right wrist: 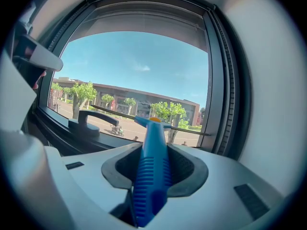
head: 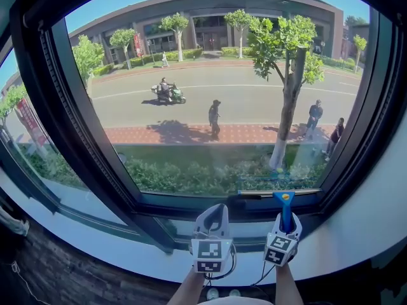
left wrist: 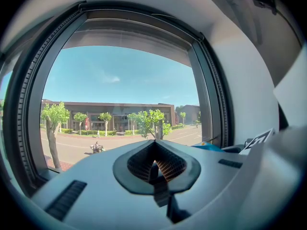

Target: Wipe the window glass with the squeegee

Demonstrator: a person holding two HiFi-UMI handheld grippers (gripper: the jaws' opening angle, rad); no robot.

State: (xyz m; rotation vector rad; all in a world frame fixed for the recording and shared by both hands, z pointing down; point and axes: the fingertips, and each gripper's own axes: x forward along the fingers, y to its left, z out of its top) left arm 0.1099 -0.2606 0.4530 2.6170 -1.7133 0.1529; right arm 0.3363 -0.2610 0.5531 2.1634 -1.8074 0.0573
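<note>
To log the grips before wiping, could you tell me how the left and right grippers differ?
The right gripper is shut on the squeegee, around its blue handle; the left gripper is shut on nothing. The right gripper holds the blade near the bottom edge of the glass; the left gripper touches nothing. Both point toward the glass.

Bright daylight through window (head: 222, 100) — sharp tree shadows, fisheye-bent edges, dark corners
</note>
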